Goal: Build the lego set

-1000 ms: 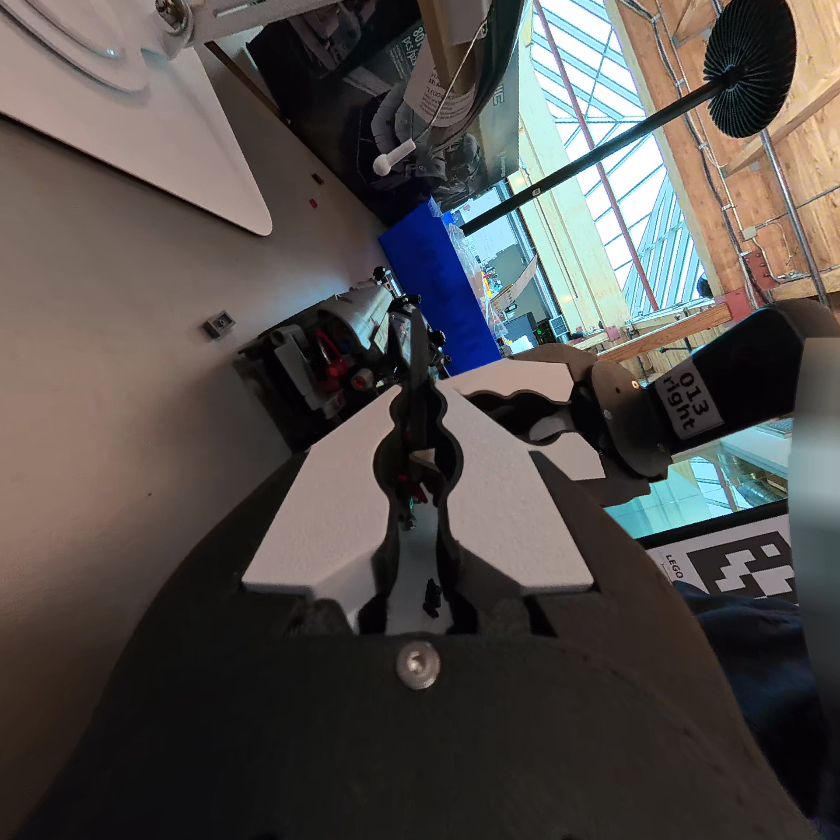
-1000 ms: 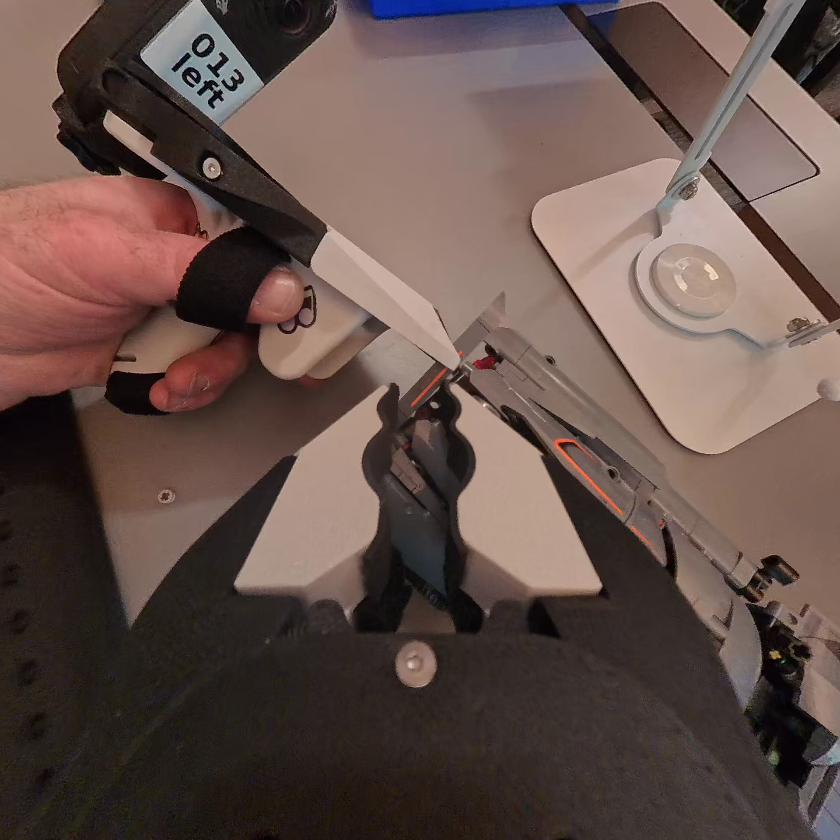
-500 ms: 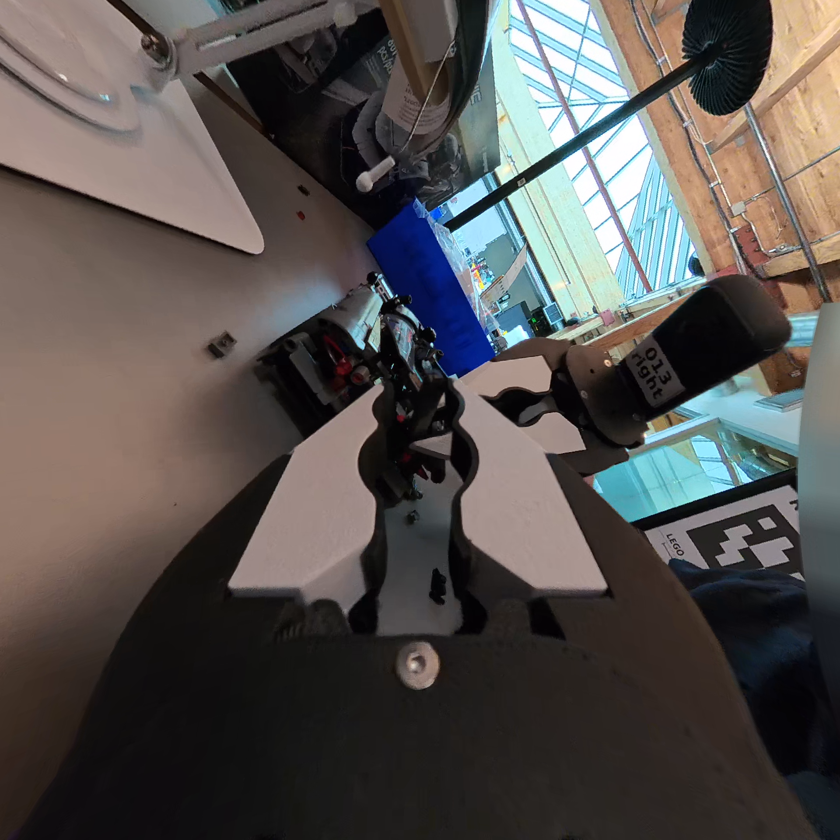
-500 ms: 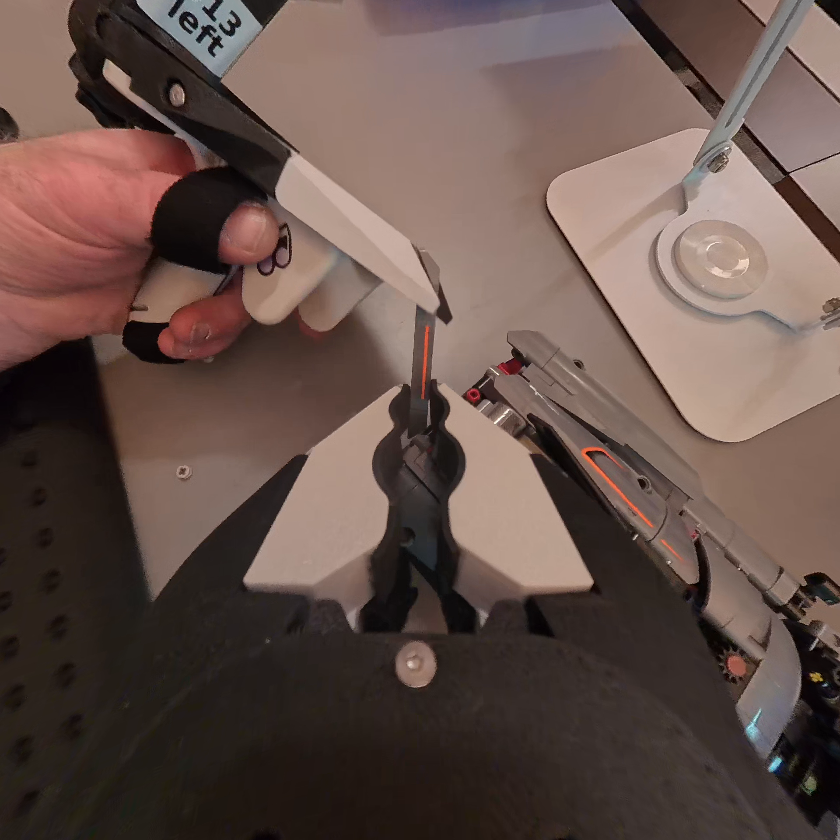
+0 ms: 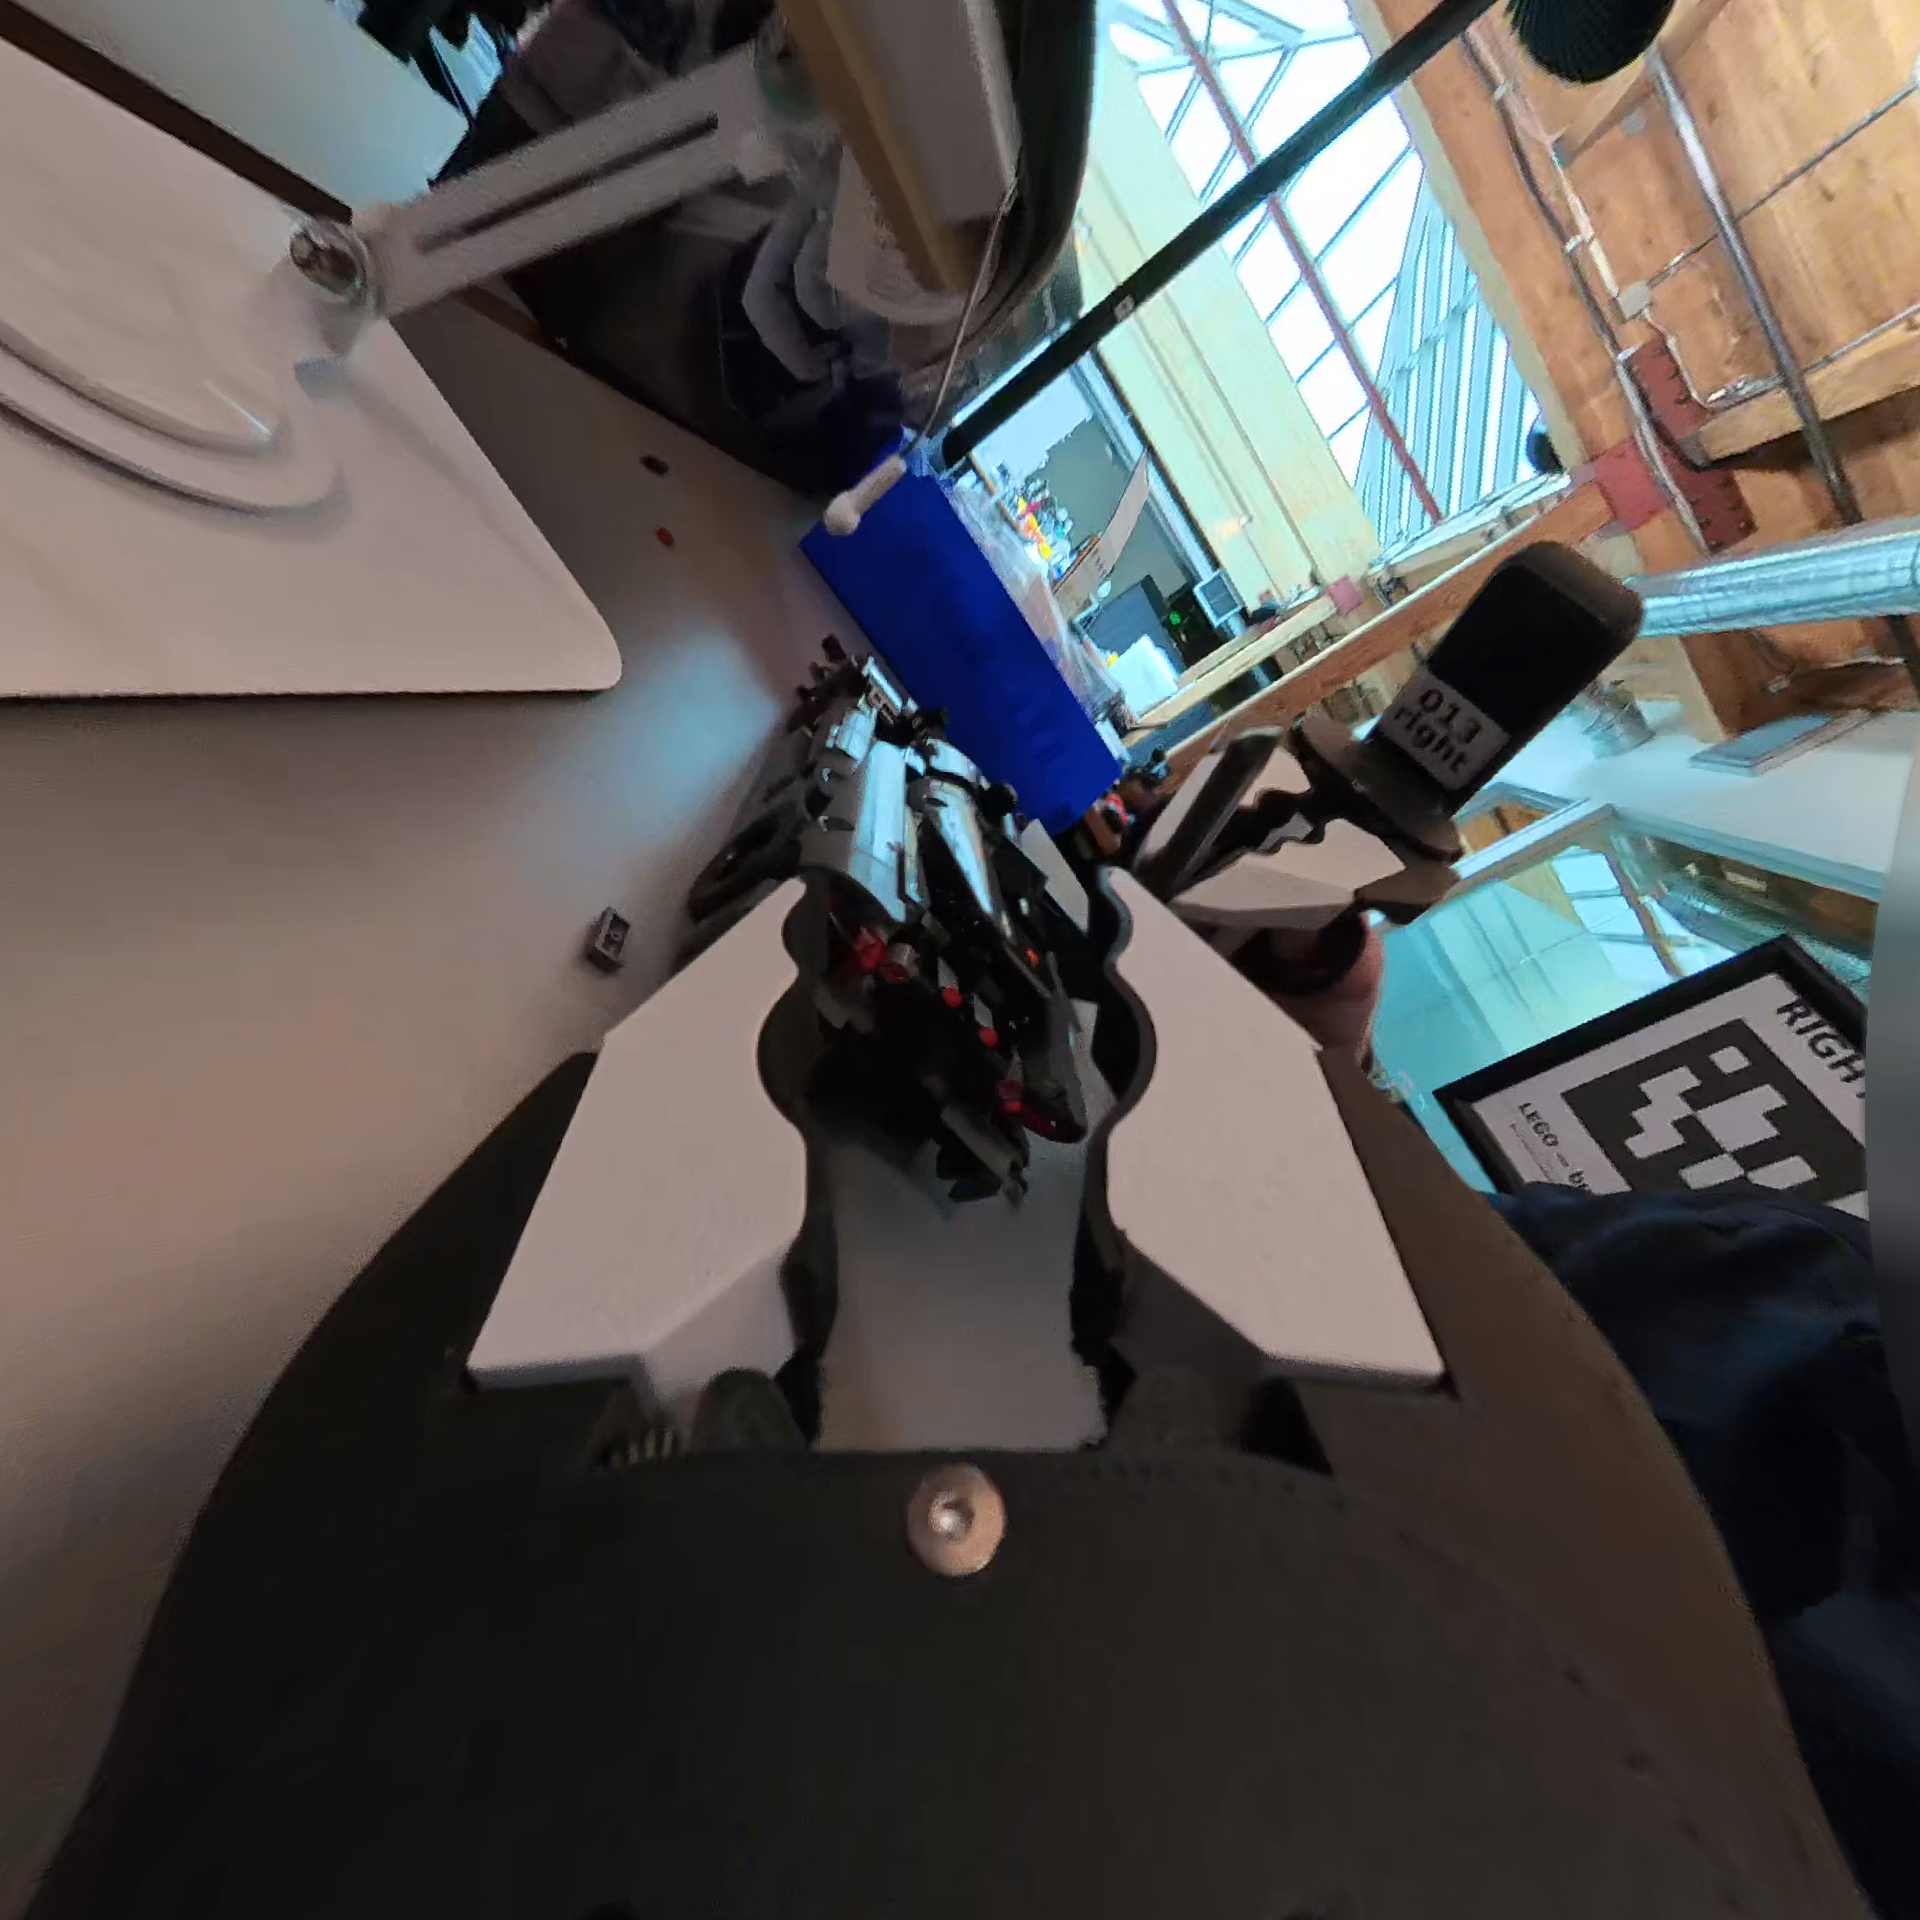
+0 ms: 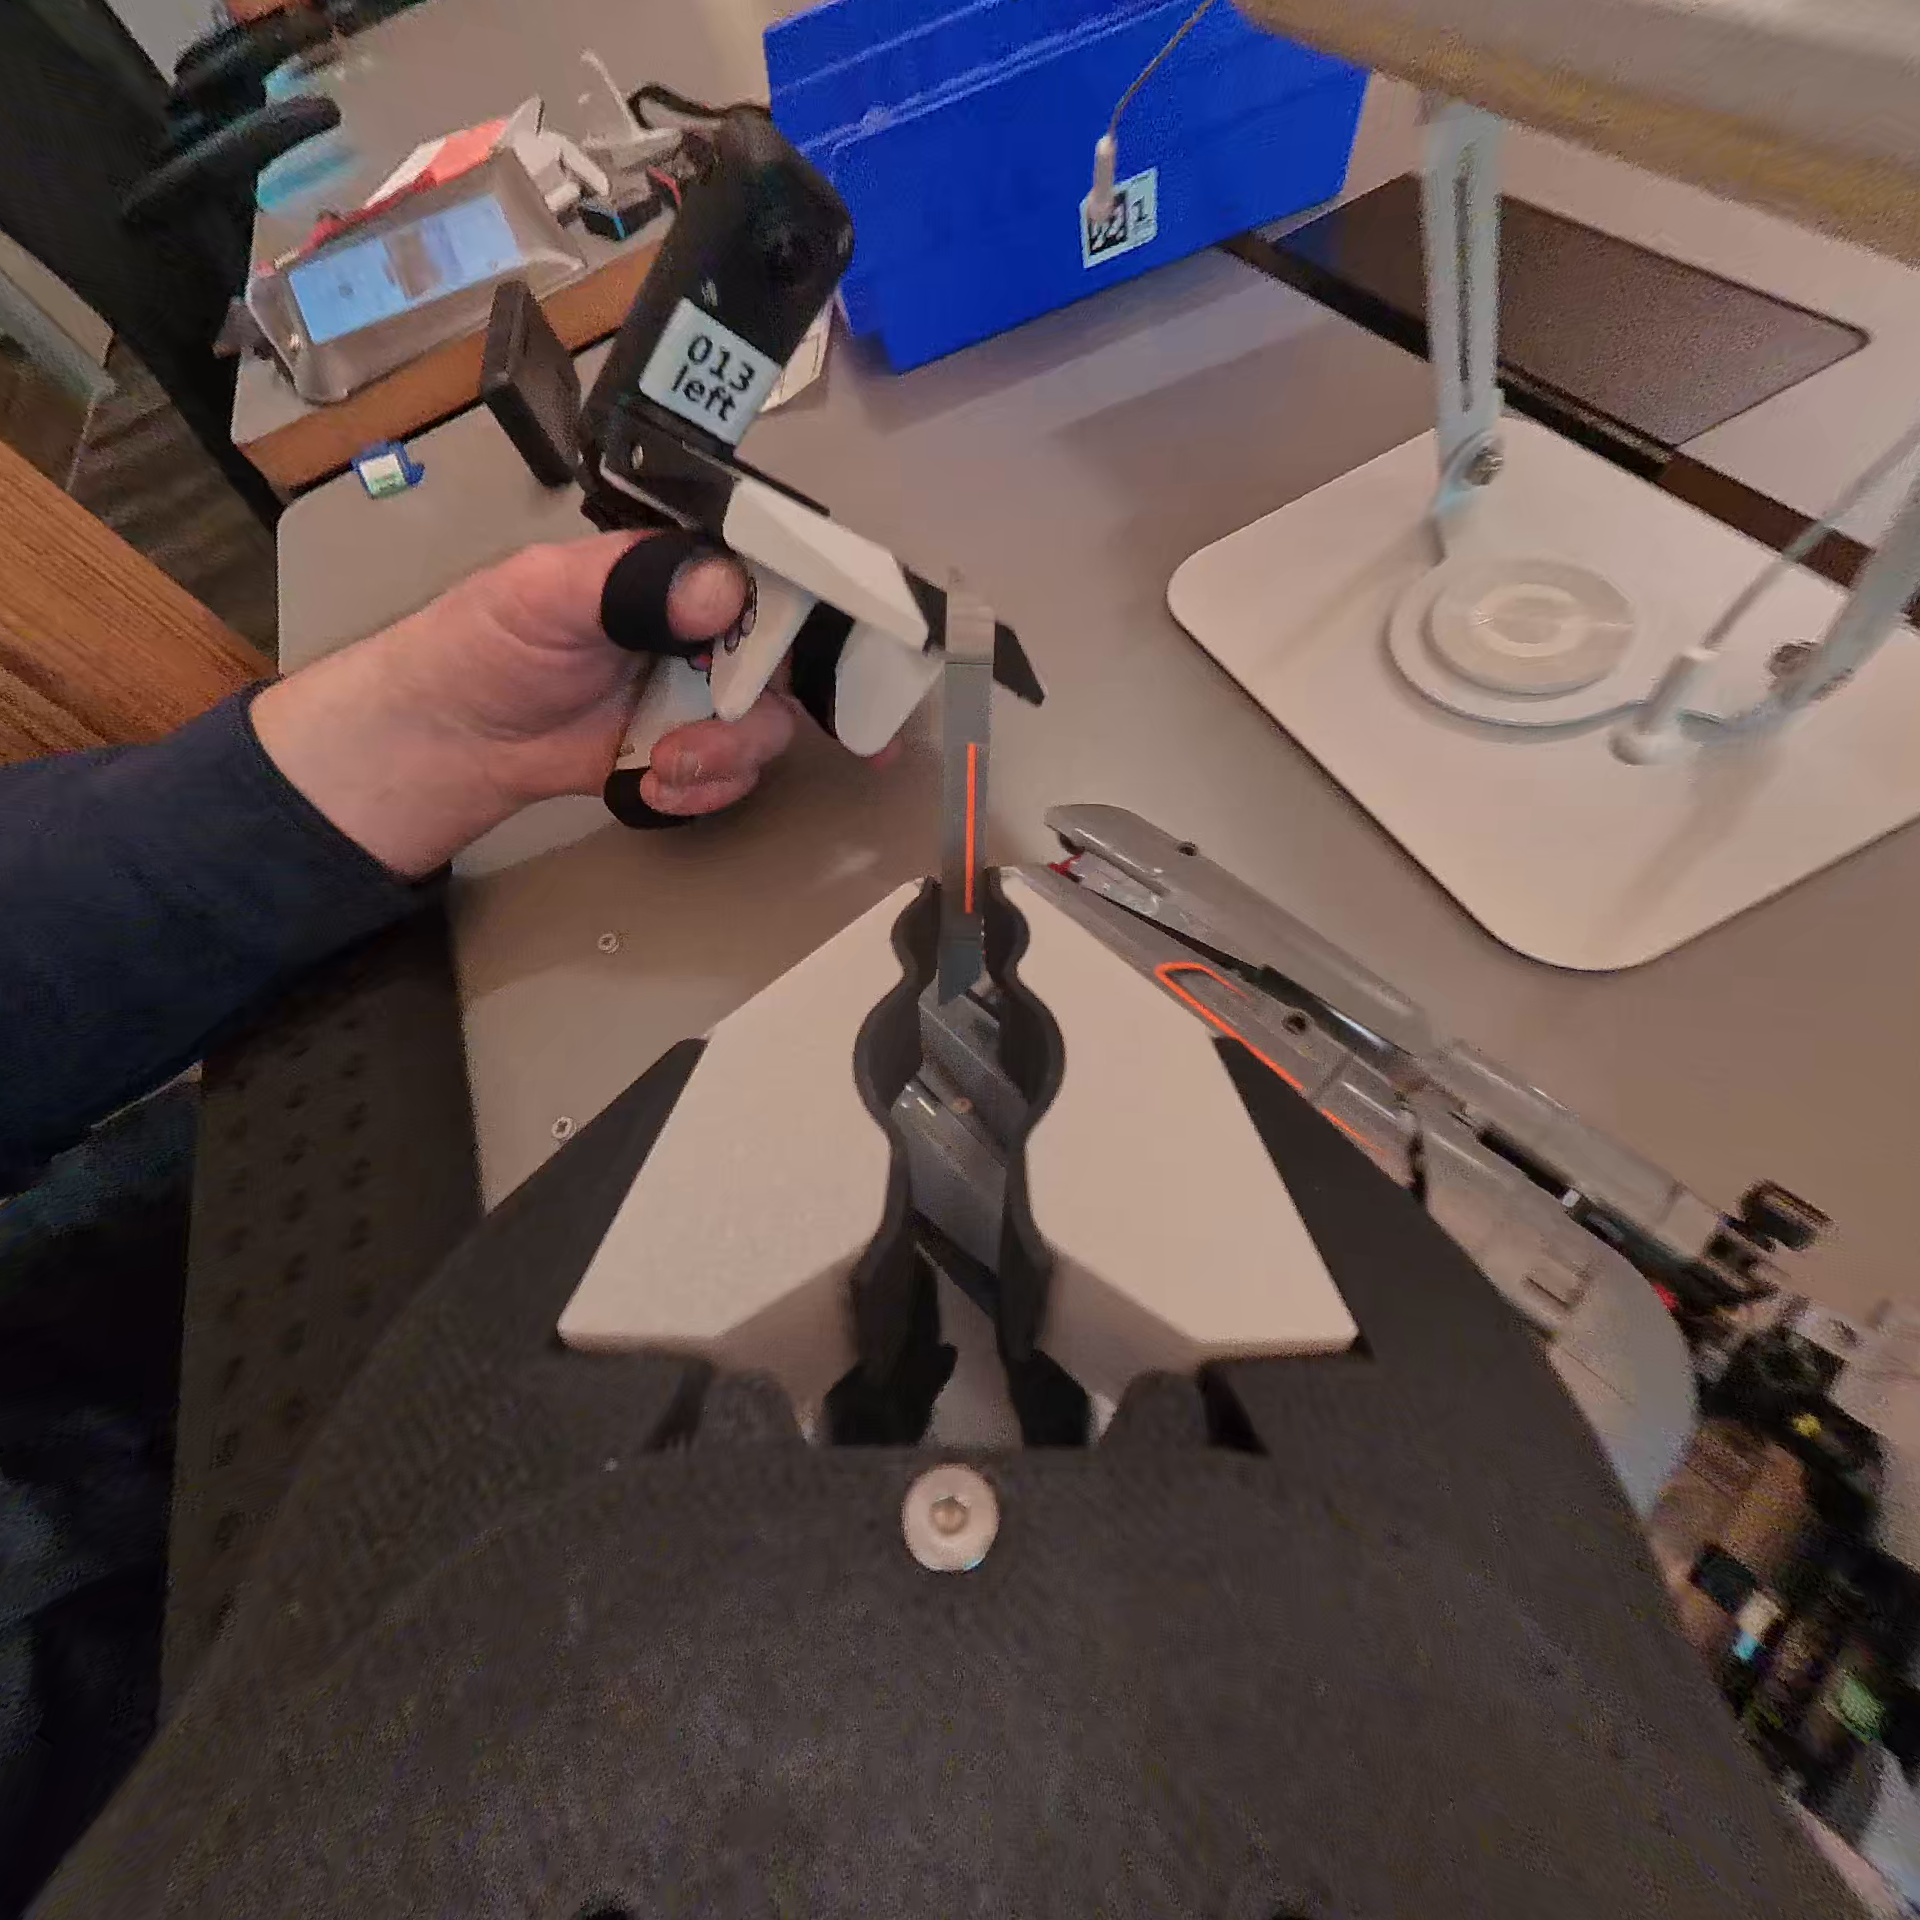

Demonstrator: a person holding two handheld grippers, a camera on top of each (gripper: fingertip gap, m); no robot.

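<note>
The right hand-held gripper (image 6: 961, 935) is clamped narrow on a grey Lego panel with an orange stripe (image 6: 966, 790), which stands upright above the grey desk (image 6: 1091, 520). The left hand-held gripper (image 5: 951, 914) is spread wide and holds nothing. The grey Lego model (image 6: 1351, 1049) lies on the desk toward its right edge, near the white stand base (image 6: 1351, 748). A small grey Lego piece (image 5: 609, 935) lies loose beside the model.
</note>
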